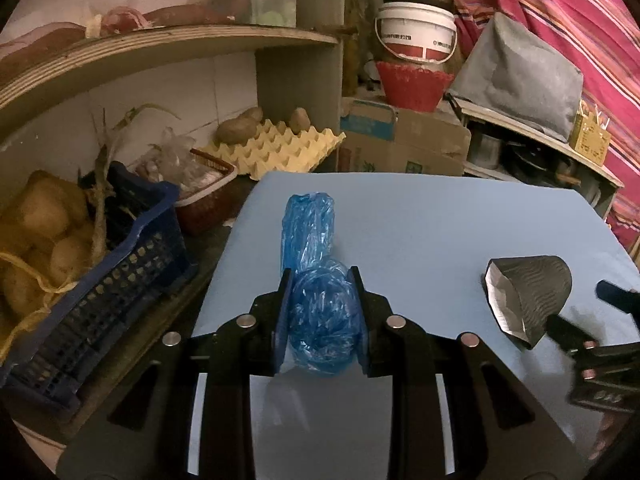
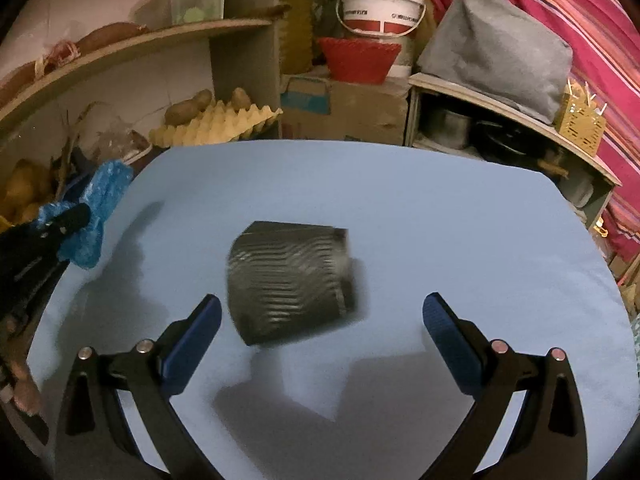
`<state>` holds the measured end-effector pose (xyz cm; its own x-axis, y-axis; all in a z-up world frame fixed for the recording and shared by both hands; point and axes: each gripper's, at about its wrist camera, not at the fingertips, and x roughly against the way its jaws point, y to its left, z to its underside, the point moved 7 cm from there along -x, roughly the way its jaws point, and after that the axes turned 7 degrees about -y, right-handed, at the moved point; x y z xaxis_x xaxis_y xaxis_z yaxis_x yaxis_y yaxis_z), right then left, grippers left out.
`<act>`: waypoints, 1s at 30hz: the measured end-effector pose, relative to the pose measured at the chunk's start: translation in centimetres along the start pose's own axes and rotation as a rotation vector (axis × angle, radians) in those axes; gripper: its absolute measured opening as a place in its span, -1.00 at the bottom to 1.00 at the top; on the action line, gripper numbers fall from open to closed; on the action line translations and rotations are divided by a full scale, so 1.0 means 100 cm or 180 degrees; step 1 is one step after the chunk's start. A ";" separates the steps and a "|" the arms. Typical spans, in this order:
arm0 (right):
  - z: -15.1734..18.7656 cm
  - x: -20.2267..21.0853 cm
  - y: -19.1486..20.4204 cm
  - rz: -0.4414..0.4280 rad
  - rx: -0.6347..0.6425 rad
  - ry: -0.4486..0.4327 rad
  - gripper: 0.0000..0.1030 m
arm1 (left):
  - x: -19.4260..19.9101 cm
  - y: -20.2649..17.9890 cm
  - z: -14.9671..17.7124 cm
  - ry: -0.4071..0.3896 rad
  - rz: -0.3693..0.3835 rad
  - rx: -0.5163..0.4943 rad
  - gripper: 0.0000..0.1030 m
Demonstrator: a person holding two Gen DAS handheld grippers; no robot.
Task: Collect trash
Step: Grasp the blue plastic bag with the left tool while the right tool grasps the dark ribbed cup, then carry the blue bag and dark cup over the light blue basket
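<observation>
Left gripper (image 1: pixel 320 300) clamps blue plastic bag (image 1: pixel 316 312) | right gripper (image 2: pixel 322 320) gapes before dark paper cup (image 2: pixel 290 280), centre frame | straddle it squarely, squeeze gently

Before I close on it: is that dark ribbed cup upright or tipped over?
Tipped over. The dark ribbed cup lies on its side on the blue table; the left wrist view shows its pale open mouth facing sideways.

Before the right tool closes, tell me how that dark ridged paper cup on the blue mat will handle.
The dark ridged cup lies on its side, so a nudge would probably roll it. It looks like thin paper with an open mouth, likely light and easy to crush. The right tool is open wide, not touching it.
</observation>
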<state>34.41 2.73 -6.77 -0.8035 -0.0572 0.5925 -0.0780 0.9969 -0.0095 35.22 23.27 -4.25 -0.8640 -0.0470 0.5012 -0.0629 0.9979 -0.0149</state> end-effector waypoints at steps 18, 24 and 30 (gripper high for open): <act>-0.002 -0.039 0.007 0.0174 0.0159 0.0137 0.45 | 0.016 -0.014 -0.011 -0.0179 0.0073 -0.0012 -0.50; -0.004 -0.027 -0.011 0.0022 0.0026 0.0041 0.45 | 0.026 -0.034 -0.019 -0.0271 0.0046 -0.0126 -0.50; -0.005 -0.003 -0.060 0.0001 -0.0134 -0.0050 0.45 | 0.038 -0.061 -0.025 -0.0311 0.0006 -0.0198 -0.50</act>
<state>35.43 -3.23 -6.45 -0.8127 -0.0572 0.5799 -0.0530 0.9983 0.0243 33.60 17.16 -0.12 -0.9089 -0.0463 0.4144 -0.0328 0.9987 0.0396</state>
